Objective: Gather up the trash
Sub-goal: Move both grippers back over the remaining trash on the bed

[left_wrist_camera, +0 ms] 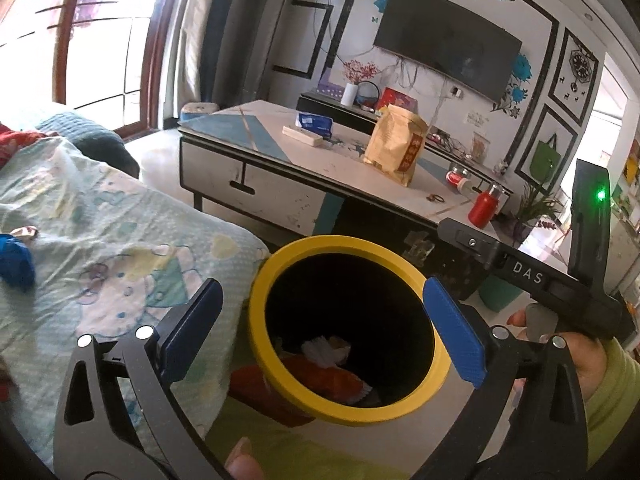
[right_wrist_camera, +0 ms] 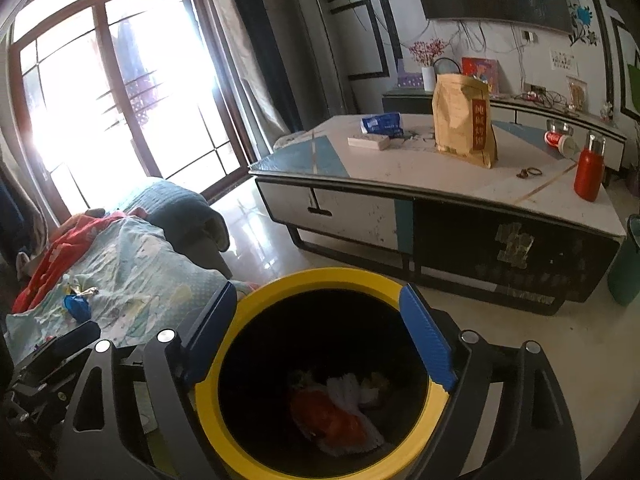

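Note:
A yellow-rimmed bin (left_wrist_camera: 280,264) with a black inside stands right below both grippers. At its bottom lie an orange wrapper (right_wrist_camera: 328,416) and crumpled white paper (right_wrist_camera: 344,388). My left gripper (left_wrist_camera: 324,290) is open above the bin's mouth, with nothing between its blue pads (left_wrist_camera: 456,332). My right gripper (right_wrist_camera: 318,292) is also open over the rim (right_wrist_camera: 256,300) and holds nothing. A blue wrapper (right_wrist_camera: 76,306) and a shiny scrap (right_wrist_camera: 86,291) lie on the pale patterned cover (right_wrist_camera: 132,272) to the left. A hand in a green sleeve (left_wrist_camera: 592,360) shows at the right in the left wrist view.
A low coffee table (right_wrist_camera: 360,208) stands ahead, carrying a kraft paper bag (right_wrist_camera: 464,120), a red flask (right_wrist_camera: 588,172), a tipped red can (right_wrist_camera: 558,138), a blue tissue pack (right_wrist_camera: 382,123) and a white power strip (right_wrist_camera: 368,142). A teal bucket (right_wrist_camera: 624,264) stands at its right end.

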Motion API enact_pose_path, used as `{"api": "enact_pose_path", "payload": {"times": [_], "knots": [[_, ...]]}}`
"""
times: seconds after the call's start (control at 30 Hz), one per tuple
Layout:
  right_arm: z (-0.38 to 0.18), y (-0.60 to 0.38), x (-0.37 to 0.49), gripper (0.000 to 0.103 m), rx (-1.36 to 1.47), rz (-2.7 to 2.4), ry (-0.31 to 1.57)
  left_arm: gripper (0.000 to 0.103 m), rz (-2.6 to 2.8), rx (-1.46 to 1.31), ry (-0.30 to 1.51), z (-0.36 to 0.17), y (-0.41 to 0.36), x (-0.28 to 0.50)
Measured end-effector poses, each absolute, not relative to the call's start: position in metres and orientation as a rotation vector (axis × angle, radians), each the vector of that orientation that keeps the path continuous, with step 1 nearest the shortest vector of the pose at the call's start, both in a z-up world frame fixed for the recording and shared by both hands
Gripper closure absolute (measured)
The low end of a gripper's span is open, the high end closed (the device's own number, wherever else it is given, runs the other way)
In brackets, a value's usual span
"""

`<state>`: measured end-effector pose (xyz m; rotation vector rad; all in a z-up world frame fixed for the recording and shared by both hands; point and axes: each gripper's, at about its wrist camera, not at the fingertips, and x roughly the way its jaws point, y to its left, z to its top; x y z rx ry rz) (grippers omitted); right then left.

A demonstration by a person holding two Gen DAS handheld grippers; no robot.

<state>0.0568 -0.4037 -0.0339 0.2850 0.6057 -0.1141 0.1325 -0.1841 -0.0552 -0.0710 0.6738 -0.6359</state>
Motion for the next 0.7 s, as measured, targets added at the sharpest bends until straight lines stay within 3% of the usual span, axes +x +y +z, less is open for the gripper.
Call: {"api": "enact_pose_path", "payload": {"times": [0.7], "knots": [[-0.003, -0.351, 0.044, 0.014, 0.242, -0.017, 0.508, 0.011, -0.478, -0.091, 0.549, -0.025, -0.114, 0.108]]}}
